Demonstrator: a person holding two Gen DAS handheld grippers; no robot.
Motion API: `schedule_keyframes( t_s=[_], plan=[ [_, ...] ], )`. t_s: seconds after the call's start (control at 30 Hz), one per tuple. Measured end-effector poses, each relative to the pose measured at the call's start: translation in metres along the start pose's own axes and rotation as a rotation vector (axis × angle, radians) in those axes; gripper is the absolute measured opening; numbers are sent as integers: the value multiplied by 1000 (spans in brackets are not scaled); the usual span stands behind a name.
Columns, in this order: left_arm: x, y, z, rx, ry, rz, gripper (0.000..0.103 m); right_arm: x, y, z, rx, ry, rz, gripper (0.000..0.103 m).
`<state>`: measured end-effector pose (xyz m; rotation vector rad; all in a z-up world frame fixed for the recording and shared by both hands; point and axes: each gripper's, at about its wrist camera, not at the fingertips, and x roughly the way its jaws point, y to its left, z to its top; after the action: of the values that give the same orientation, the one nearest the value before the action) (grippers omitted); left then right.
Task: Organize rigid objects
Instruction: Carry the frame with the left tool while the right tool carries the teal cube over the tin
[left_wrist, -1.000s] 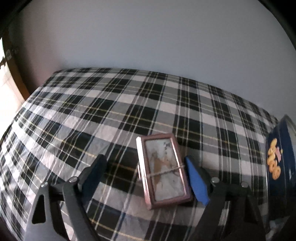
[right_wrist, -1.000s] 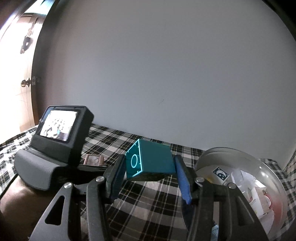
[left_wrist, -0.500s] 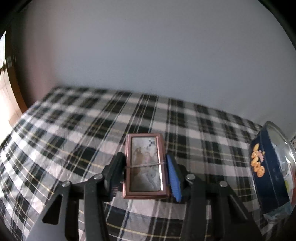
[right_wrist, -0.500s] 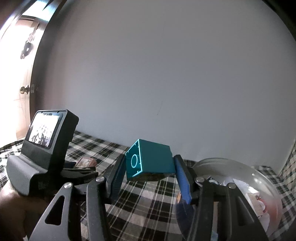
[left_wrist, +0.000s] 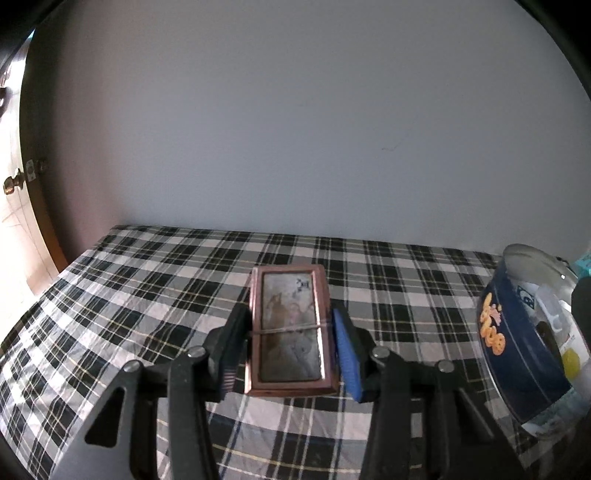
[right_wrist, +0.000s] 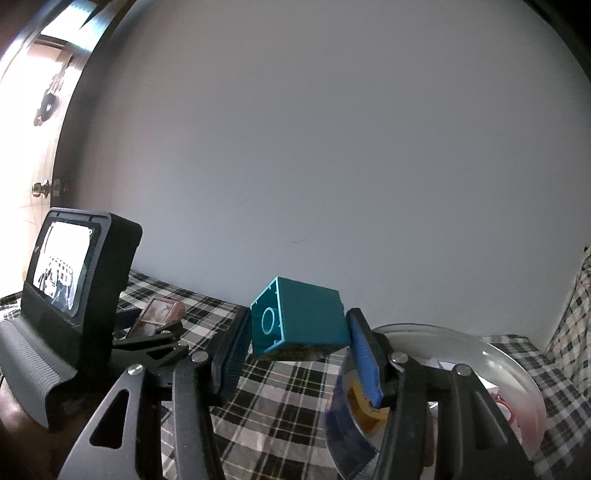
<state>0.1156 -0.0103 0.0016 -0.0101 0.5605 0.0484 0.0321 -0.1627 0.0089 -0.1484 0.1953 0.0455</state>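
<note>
At the far left of the left wrist view a door (left_wrist: 14, 236) with a brass knob (left_wrist: 13, 183) stands bright beside a plain grey wall (left_wrist: 295, 129). A black-and-white plaid cloth (left_wrist: 122, 295) covers the surface below. Over its middle the left gripper (left_wrist: 290, 347) pinches a copper-framed case (left_wrist: 290, 328) by its long sides, a thin band running across its face; the case is lifted off the cloth. Its jaws have just been closing, and the case sits clamped between them. To the right, near the edge, a round blue tin (left_wrist: 524, 347) with orange lettering stands open, holding small items, one of them yellow.

In the right wrist view the left gripper's body (right_wrist: 70, 280), with its lit screen, fills the left side, the case (right_wrist: 159, 314) in its fingers just beyond. In the centre the right gripper (right_wrist: 295, 343) pinches a teal block (right_wrist: 299, 317), tilted, held clear above the cloth (right_wrist: 280, 406). Just right of and below the block sits the tin (right_wrist: 509, 373), its silvery inside showing white bits; a blue finger (right_wrist: 364, 362) overlaps its near rim.
</note>
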Motion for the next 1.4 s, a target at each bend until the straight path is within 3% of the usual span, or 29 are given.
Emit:
schedule_keyframes(
  t_s=[0.9,1.4],
  plan=[
    [-31,-37,-9,11,-36,-56,45,-36,-32,4,-3,-57,-72,55],
    [-42,-83,-8,53,-87,-115,45,-49,-63,6,33,-76,-144,55]
  ],
)
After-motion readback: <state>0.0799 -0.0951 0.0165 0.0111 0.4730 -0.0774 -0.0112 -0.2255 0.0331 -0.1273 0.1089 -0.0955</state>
